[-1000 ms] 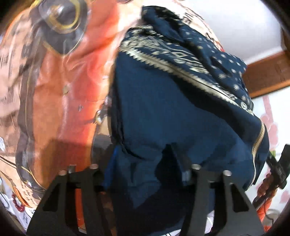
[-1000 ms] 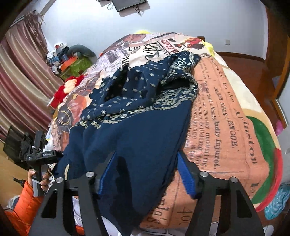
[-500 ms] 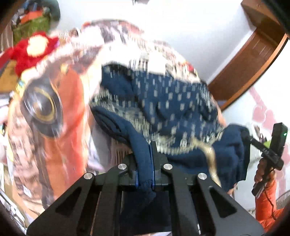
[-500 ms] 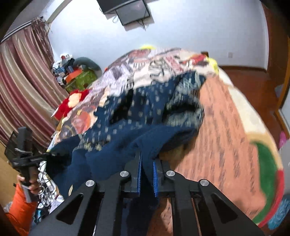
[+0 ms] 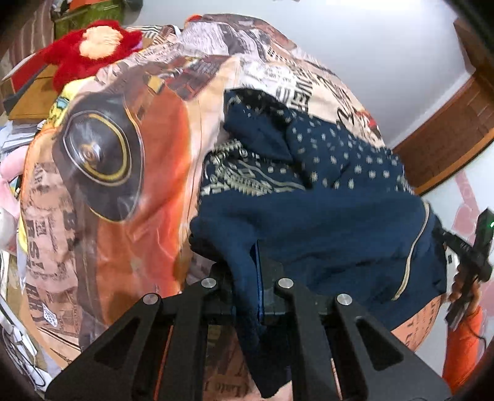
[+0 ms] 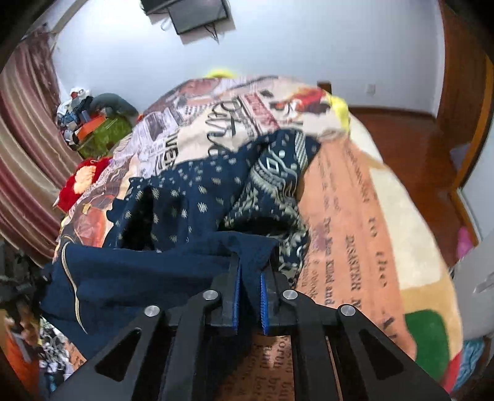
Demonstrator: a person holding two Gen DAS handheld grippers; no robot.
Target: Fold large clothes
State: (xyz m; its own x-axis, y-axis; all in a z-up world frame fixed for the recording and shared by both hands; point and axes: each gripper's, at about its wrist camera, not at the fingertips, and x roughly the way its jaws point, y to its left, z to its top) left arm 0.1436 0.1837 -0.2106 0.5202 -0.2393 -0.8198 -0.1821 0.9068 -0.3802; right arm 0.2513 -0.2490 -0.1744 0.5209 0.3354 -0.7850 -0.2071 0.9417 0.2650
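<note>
In the left wrist view, the left gripper [image 5: 247,277] is clenched on a fold of the navy garment [image 5: 324,222], which lies crumpled on the bed [image 5: 129,234]. In the right wrist view, the right gripper [image 6: 249,296] also pinches the garment's [image 6: 191,200] plain edge, lifted off the bed [image 6: 355,216].

A home bedroom: ahead of the jaws spreads a bed under a newspaper-print blanket [image 6: 355,216]. Striped curtains [image 6: 27,172] hang far left, a wall-mounted screen [image 6: 197,14] sits above, and a red plush toy [image 5: 89,49] lies beyond.
</note>
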